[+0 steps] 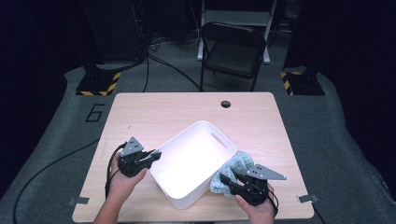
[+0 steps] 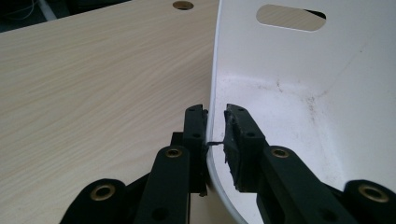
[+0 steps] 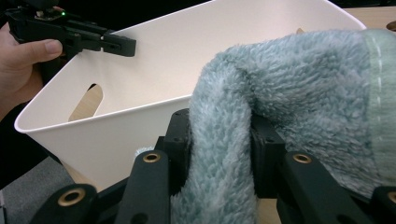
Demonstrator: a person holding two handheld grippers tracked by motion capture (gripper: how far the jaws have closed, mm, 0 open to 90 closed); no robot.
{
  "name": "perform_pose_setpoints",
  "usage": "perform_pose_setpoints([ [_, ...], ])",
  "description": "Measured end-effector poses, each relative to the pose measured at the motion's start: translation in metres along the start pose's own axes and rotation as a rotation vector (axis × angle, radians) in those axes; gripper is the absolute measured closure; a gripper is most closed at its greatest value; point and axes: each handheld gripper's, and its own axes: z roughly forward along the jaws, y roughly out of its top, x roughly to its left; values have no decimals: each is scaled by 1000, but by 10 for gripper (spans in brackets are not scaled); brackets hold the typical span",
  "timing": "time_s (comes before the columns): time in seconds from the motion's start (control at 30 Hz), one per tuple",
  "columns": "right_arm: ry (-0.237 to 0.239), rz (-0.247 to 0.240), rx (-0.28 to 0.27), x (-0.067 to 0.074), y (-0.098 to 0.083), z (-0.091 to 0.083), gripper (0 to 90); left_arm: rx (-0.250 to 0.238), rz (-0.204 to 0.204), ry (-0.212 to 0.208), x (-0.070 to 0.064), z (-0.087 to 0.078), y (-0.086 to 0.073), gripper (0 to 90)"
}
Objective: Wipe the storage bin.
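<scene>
Left gripper is clamping the white bin wall, right gripper is pinching the towel beside it; bin empty, loading not yet done.

towel cut off at right edge, bin floor perhaps hidden

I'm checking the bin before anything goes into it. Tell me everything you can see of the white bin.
The white bin is a smooth, plastic-looking rectangular tub with rounded corners and oval handle slots in its end walls. It stands upright and skewed on the wooden table, with dark specks on its floor. The left gripper clamps its rim, one jaw inside, one outside. A fluffy blue-green towel, pinched in the right gripper, lies beside its outer wall.
</scene>
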Motion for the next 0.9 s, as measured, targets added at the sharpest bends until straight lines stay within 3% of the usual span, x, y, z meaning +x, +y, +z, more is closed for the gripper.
perform_pose_setpoints([
  [0.1, 6, 13, 14, -1, -5, 5, 649, 2, 7, 2, 0, 0, 0, 787],
  [0.33, -4, 33, 107, -7, -27, 26, 651, -1, 1, -4, 0, 0, 0, 782],
  [0.47, -5, 65, 177, -14, -41, 39, 652, -1, 1, -3, 0, 0, 0, 781],
  [0.6, 0, 64, 260, -16, -53, 52, 652, -1, -1, -2, 0, 0, 0, 779],
  [0.8, -9, 61, 245, -13, -48, 48, 650, -2, 0, -1, -1, 0, 0, 776],
  [0.9, -8, 52, 193, -9, -38, 40, 650, -4, 1, 1, -1, 0, 0, 774],
])
